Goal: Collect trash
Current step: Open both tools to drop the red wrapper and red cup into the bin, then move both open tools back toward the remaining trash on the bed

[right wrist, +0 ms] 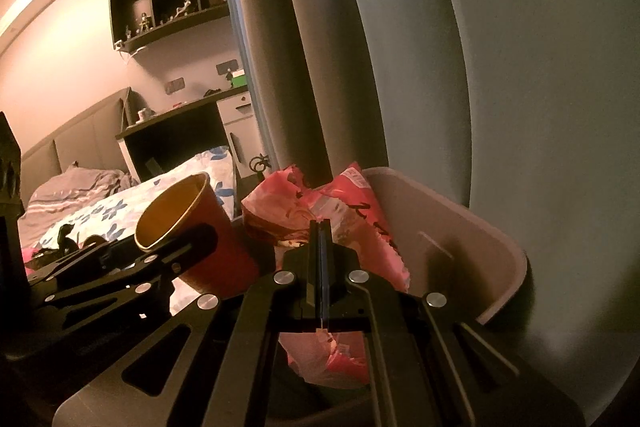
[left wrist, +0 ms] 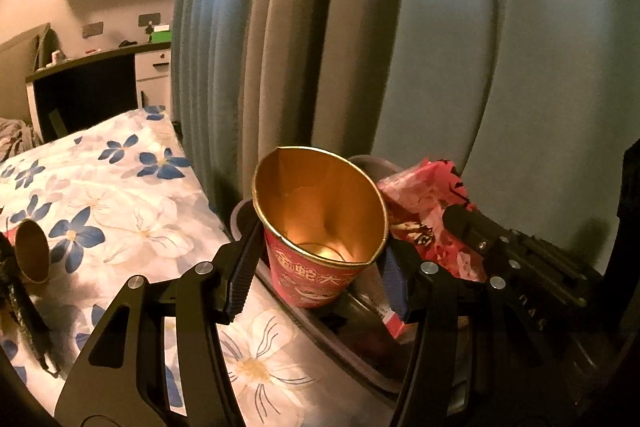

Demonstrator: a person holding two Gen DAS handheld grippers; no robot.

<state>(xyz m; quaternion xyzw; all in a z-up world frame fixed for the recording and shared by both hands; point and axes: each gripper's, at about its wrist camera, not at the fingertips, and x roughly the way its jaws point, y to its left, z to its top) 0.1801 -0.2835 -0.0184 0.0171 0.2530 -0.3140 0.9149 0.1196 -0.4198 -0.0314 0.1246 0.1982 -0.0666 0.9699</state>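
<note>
Two tongs meet over a grey bin (right wrist: 472, 239) that stands against the bed (left wrist: 120, 195), in front of a blue-grey curtain (left wrist: 440, 47). The left tongs (left wrist: 316, 267) hold a red paper cup (left wrist: 320, 223) between their pads, roughly upright with its gold-lined mouth tipped toward the camera (the rim is dented on the far side). The cup hangs above the bin's near edge, beside the mattress. The right tongs (right wrist: 321, 227) are pinched tight on a crumpled pink wrapper (right wrist: 352, 211), which bulges past their tips and hangs beneath them, over the bin's opening. In the left wrist view the wrapper sits just right of the cup, close to it; whether they touch cannot be told. Left of the left tongs, a second cup (left wrist: 32, 251) lies on its side on the flowered bedspread, well apart from the bin.
</note>
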